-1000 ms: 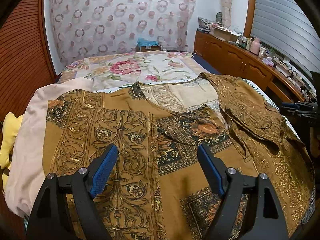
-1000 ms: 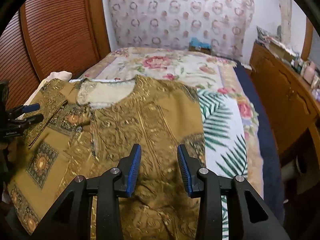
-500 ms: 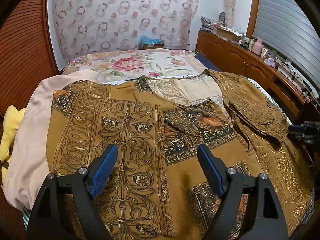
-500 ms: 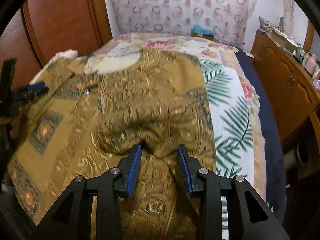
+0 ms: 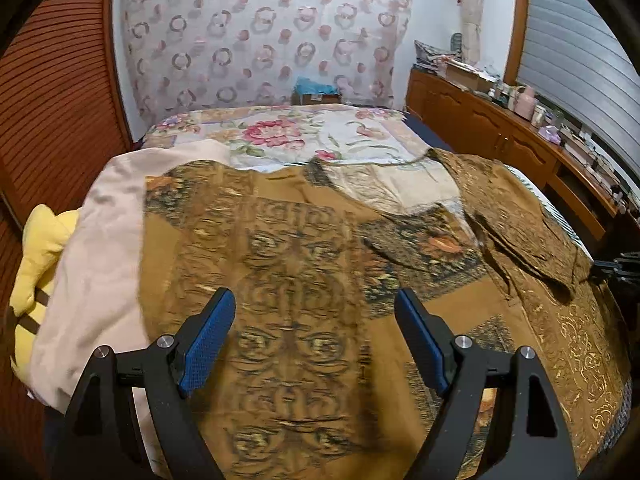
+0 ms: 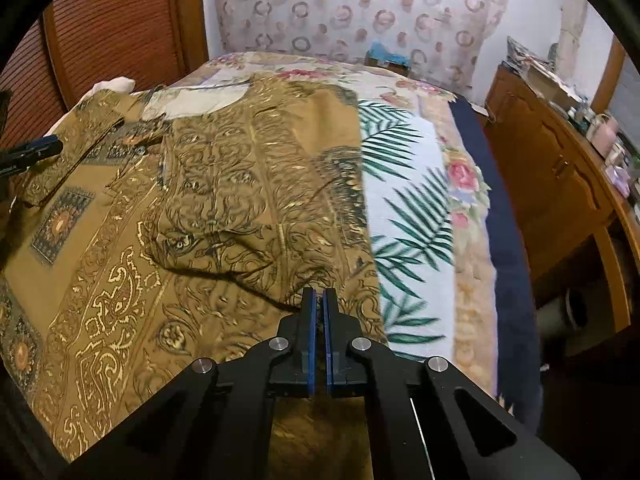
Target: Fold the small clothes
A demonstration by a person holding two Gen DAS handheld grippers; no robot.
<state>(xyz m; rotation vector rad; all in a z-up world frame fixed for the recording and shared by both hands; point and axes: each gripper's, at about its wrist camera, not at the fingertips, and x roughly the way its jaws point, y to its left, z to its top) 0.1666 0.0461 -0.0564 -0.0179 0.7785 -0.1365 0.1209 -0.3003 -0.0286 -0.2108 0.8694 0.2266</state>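
A brown and gold patterned garment [image 5: 304, 264] lies spread on the bed, its right side folded over toward the middle. It also shows in the right wrist view [image 6: 224, 208]. My left gripper [image 5: 316, 320] is open and empty, hovering over the garment's left part. My right gripper [image 6: 319, 300] is shut on the edge of the garment's folded flap near its lower right side. The right gripper's tip shows at the far right of the left wrist view [image 5: 616, 268], and the left gripper's tip at the left of the right wrist view [image 6: 32, 152].
A pale pink cloth [image 5: 100, 248] and a yellow plush [image 5: 36, 248] lie left of the garment. A floral bedspread [image 6: 416, 208] covers the bed. A wooden cabinet [image 6: 560, 184] with clutter runs along the right. A wooden wall [image 5: 52, 92] is at left.
My right gripper closed on the garment's flap edge. The left gripper stayed open and drew back slightly over the garment.
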